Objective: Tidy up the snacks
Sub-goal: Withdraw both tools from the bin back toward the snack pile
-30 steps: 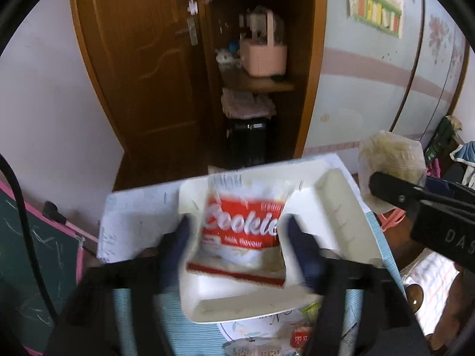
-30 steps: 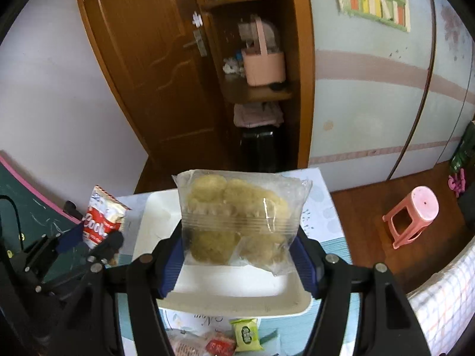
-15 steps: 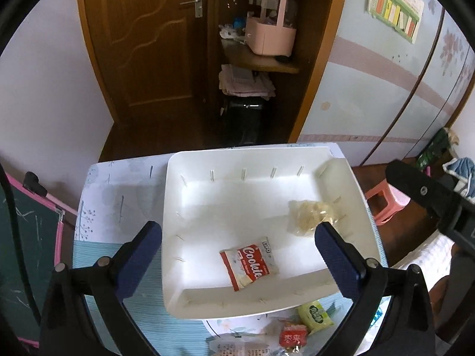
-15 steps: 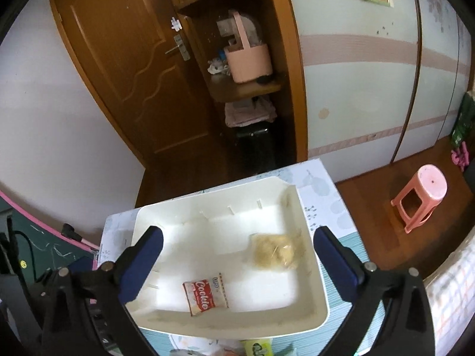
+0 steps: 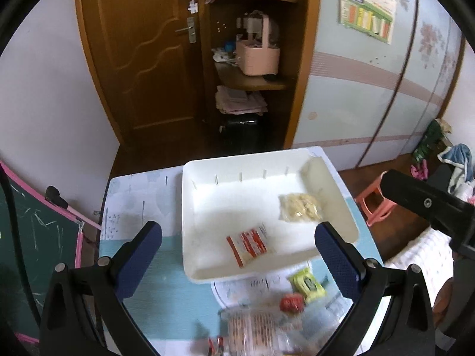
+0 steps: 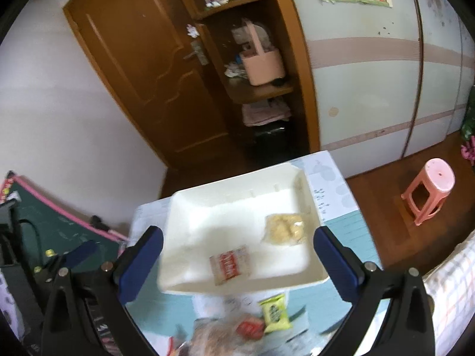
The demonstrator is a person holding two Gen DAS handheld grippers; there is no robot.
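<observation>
- A small table with a pale printed cover stands before a brown wooden door and an open shelf unit holding a pink basket.
- A white tray sits on the table's far half, its rim clear of both tools.
- The left gripper hangs above the tray's near edge, blue pads spread wide, nothing between them.
- The right gripper is likewise released, jaws fully apart over the tray, empty.
- A clear bag of pale cookies lies flat in the tray's right side.
- A red-and-white cookie packet lies flat near the tray's front wall, apart from the bag.
- On the table just in front of the tray lie a yellow-green sachet and a small red packet, beside a blurred clear pack of round biscuits.
- A pink stool stands on the floor to the right.
</observation>
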